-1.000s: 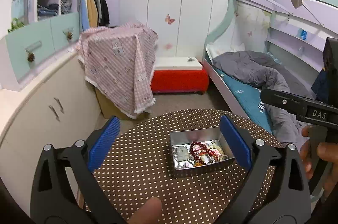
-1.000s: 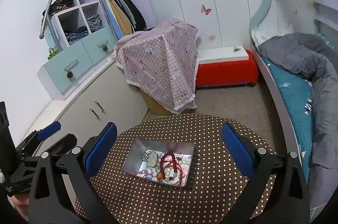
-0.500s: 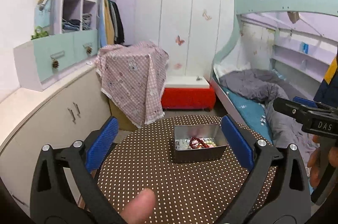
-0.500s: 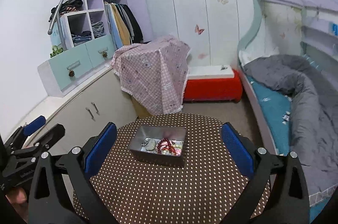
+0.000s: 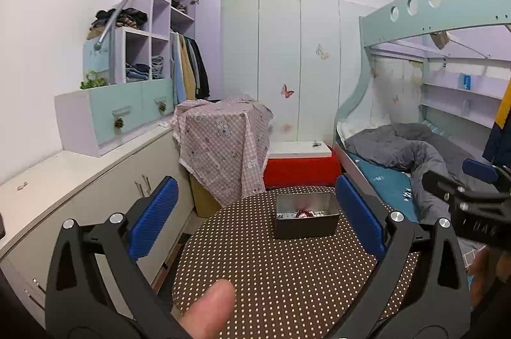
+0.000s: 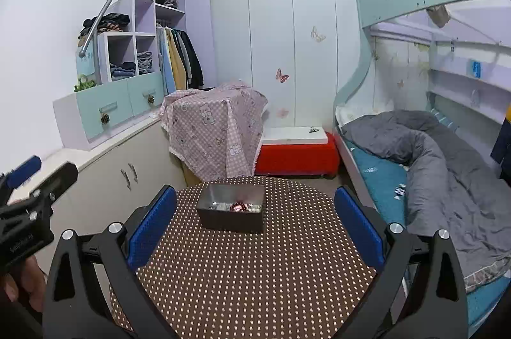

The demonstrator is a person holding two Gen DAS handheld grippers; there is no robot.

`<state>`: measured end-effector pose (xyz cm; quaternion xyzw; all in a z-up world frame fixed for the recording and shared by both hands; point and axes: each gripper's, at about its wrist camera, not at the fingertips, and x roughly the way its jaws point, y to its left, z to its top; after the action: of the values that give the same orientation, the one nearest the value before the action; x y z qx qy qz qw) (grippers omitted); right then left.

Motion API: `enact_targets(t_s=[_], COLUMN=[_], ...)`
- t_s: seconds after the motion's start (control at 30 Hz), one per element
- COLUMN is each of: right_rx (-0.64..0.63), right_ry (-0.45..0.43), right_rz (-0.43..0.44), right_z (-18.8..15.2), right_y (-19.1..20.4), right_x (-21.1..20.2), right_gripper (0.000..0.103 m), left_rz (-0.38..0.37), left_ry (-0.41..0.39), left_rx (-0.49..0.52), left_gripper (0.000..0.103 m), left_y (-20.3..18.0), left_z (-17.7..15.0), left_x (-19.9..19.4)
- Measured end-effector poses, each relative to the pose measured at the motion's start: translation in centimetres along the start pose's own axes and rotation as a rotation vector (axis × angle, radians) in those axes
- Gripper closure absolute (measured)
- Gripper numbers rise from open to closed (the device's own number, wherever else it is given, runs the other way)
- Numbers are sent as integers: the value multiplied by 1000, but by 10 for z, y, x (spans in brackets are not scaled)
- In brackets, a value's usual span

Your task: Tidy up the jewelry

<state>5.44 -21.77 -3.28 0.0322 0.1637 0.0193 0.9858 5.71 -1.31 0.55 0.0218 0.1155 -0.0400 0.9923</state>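
A metal tin (image 5: pixel 306 219) stands at the far side of a round brown polka-dot table (image 5: pixel 287 281). It holds jewelry with red beads (image 5: pixel 300 213) on top; most of the contents are hidden by its wall. It also shows in the right wrist view (image 6: pixel 231 212) with the beads (image 6: pixel 240 206). My left gripper (image 5: pixel 255 220) is open and empty, raised well back from the tin. My right gripper (image 6: pixel 255 220) is open and empty too, equally far back. Each gripper shows at the edge of the other's view.
A white cabinet counter (image 5: pixel 64 169) runs along the left. A pink checked cloth (image 5: pixel 223 144) covers a box behind the table. A red bench (image 5: pixel 300 169) stands at the back. A bunk bed with a grey duvet (image 6: pixel 447 166) is on the right.
Both grippers have pulled back and tilted up from the table. The tin now looks smaller and farther, seen more from the side. Both stay open.
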Motion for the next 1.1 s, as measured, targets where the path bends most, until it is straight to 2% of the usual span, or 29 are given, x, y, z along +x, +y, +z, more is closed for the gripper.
enact_targets(t_s=[0.13, 0.37, 1.1], right_rx=[-13, -21, -18], right_ry=[-32, -56, -70], right_rz=[-19, -25, -29], right_z=[-9, -23, -33], right_y=[8, 19, 23], right_x=[-21, -42, -56], right_gripper=[8, 8, 8], left_rz=[31, 27, 2], left_ry=[-30, -50, -47], left_rx=[9, -15, -40], left_gripper=[6, 6, 6], left_y=[3, 7, 4], left_z=[-6, -18, -22], left_x=[-23, -53, -64])
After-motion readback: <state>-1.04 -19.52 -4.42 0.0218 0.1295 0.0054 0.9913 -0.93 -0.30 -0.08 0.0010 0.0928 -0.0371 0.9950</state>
